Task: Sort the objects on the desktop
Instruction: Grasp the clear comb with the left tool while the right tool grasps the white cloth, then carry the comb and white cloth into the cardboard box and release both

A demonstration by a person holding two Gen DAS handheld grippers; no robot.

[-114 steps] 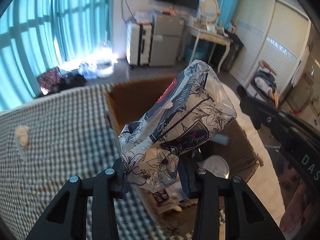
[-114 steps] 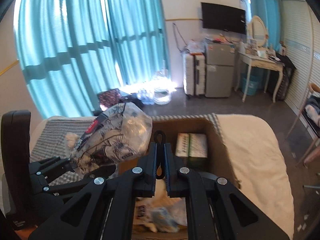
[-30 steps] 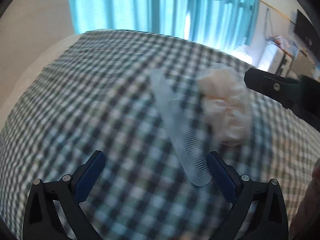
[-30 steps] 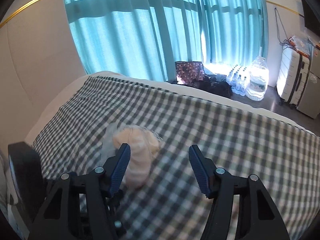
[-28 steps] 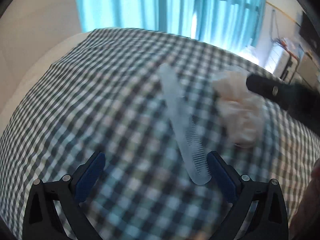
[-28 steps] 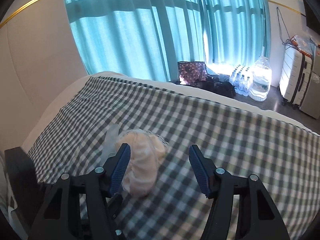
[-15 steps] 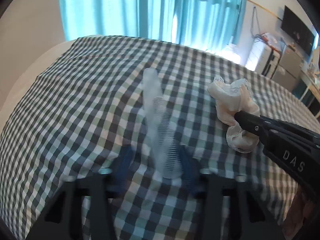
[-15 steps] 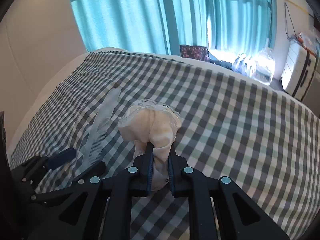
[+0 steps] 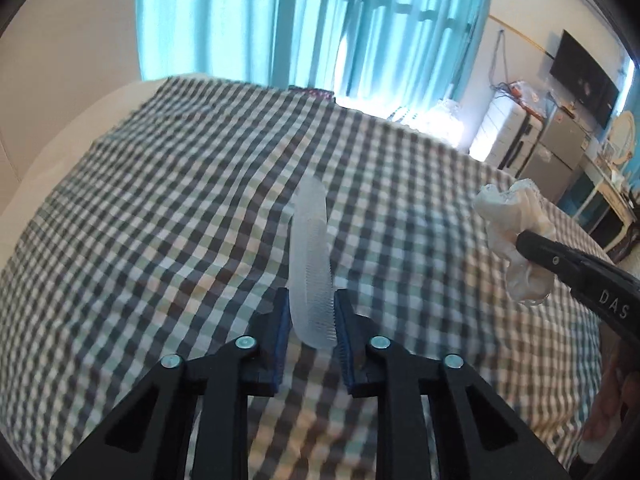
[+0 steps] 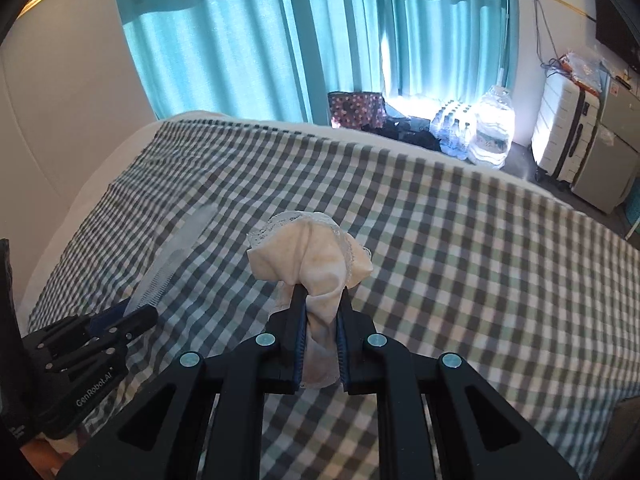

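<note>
Tongs are both gripping: left gripper (image 9: 309,320) is clenching the clear comb (image 9: 310,276), right gripper (image 10: 320,320) the cream cloth (image 10: 312,264), both raised above open checkered bedspread (image 10: 460,264) stretching toward its far edge.

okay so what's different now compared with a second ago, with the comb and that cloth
The left gripper has closed on the clear comb, and the right gripper has pinched the cream cloth; both are lifted off the checked bedcover. The bedcover itself looks unchanged.

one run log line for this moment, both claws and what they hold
left claw: shut on clear comb | right claw: shut on cream cloth | surface: checked cloth
</note>
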